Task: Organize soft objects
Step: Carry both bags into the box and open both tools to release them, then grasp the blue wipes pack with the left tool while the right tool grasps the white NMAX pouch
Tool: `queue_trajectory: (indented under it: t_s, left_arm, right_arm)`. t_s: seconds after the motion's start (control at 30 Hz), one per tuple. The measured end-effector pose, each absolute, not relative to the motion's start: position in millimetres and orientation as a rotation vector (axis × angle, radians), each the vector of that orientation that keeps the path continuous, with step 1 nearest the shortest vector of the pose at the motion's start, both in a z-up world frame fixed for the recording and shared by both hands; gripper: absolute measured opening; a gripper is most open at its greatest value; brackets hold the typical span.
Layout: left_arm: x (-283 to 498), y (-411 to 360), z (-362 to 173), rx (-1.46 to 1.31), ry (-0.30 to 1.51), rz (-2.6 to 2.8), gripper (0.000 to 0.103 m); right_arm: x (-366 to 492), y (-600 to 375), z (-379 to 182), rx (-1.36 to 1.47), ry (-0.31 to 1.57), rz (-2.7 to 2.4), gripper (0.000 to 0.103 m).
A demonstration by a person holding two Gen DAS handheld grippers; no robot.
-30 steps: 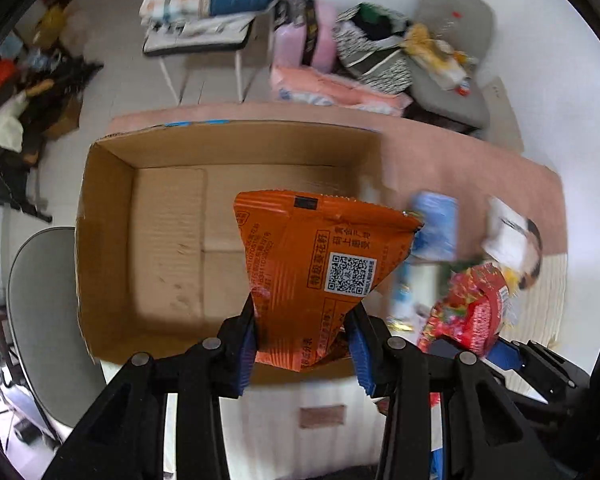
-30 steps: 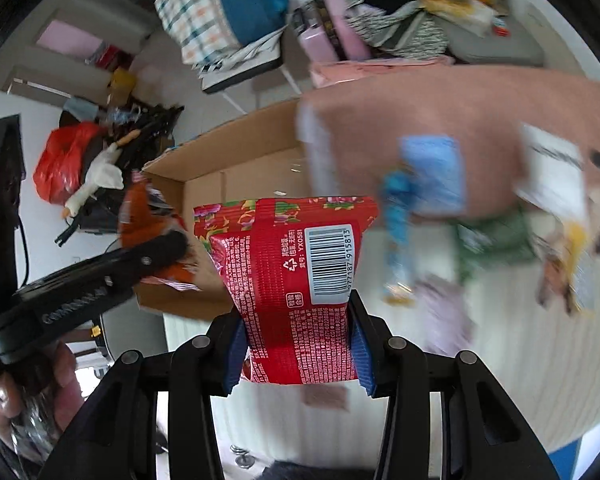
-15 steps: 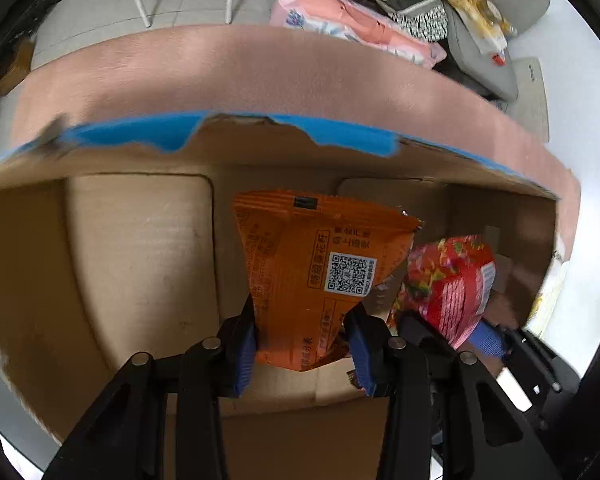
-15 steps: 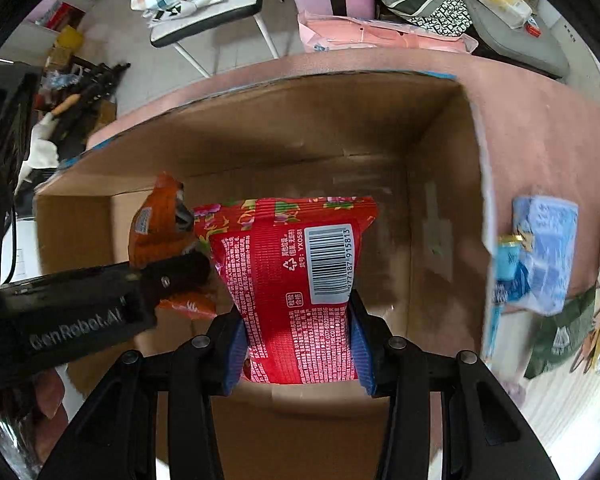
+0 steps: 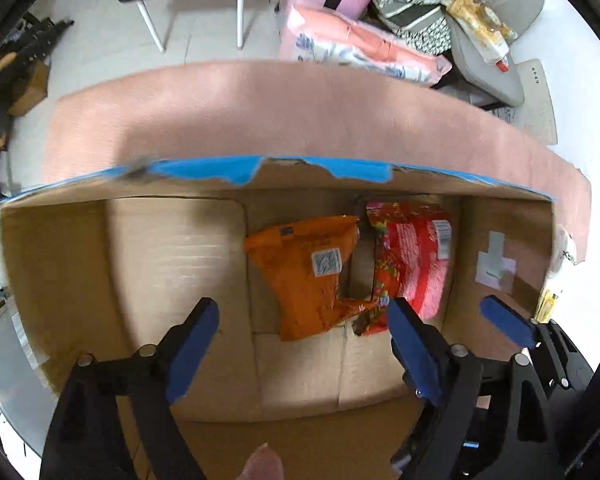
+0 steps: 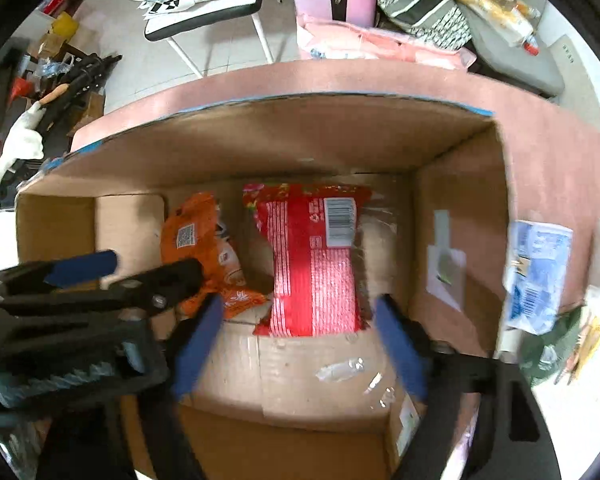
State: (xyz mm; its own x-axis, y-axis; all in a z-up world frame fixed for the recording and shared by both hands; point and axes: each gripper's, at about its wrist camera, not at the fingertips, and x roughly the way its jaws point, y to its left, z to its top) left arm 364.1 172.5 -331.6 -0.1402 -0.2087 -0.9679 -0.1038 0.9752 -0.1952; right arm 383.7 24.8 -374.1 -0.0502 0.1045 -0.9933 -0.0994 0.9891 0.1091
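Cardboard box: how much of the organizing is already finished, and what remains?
Done: the orange packet and red packet lie inside the cardboard box. In hand: nothing; the left gripper and right gripper are open. Left: the blue packet and others outside.

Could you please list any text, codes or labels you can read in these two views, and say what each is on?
No words are legible.
Orange packet: QR code, small print blurred.
Red packet: barcode, digits and print too small to read.
Light blue packet: barcode, print blurred.
Cardboard box: blank-looking sticker.
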Motion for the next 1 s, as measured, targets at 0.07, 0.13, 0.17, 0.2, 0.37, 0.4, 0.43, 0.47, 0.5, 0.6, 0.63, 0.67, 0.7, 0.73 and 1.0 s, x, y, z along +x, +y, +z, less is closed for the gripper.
queue_trajectory:
  t_s: [0.07,0.13,0.17,0.2,0.37,0.4,0.43,0.47,0.5,0.6,0.63,0.67,0.7,0.73,1.0]
  left_arm:
    - [353,178,-315,-0.212,1.671,-0.08,0.098]
    - [340,181,-300,-0.182,1.619,-0.057,0.099]
    - [333,182,-294,-0.186,1.601,-0.053,0.099]
    - [325,182,-289,-0.186,1.586,-0.048,0.099]
    - [289,178,-273,-0.187,1.551,-0.053,0.1]
    - [281,179,-268,-0.193,1.539,-0.042,0.1]
    - [274,180,-264,-0.189,1.53,-0.033,0.1]
    - [270,180,-261,-0.189,1.52,-0.024,0.1]
    - [266,180,-257,-0.193,1.507,-0.016,0.1]
    - [248,181,-241,-0.186,1.47,0.006,0.1]
    - [245,180,-236,-0.182,1.462,0.01,0.1]
    - [241,179,-232,-0.174,1.451,0.016,0.1]
    - [237,177,-228,-0.168,1.441,0.02,0.1]
    - [233,176,-224,-0.161,1.431,0.023,0.1]
    - [221,143,-181,-0.109,1.33,0.043,0.1]
  right_arm:
    - [375,23,-364,-0.014,1.603,0.159,0.094]
    - [362,21,-353,-0.02,1.588,0.156,0.1]
    - [355,20,-348,-0.025,1.579,0.159,0.103]
    - [347,18,-343,-0.033,1.573,0.155,0.103]
    - [310,9,-318,-0.041,1.527,0.157,0.103]
    - [303,7,-313,-0.037,1.517,0.158,0.103]
    - [297,5,-309,-0.038,1.506,0.158,0.103]
    - [289,3,-302,-0.046,1.486,0.153,0.103]
    - [283,2,-298,-0.046,1.474,0.149,0.103]
    - [265,-4,-283,-0.039,1.443,0.154,0.103]
    - [262,-7,-278,-0.036,1.436,0.157,0.103]
    - [257,-9,-272,-0.031,1.428,0.166,0.103]
    - [252,-11,-265,-0.026,1.418,0.171,0.103]
    - [247,-13,-260,-0.018,1.41,0.179,0.103]
    - [233,-41,-224,0.111,1.351,0.276,0.103]
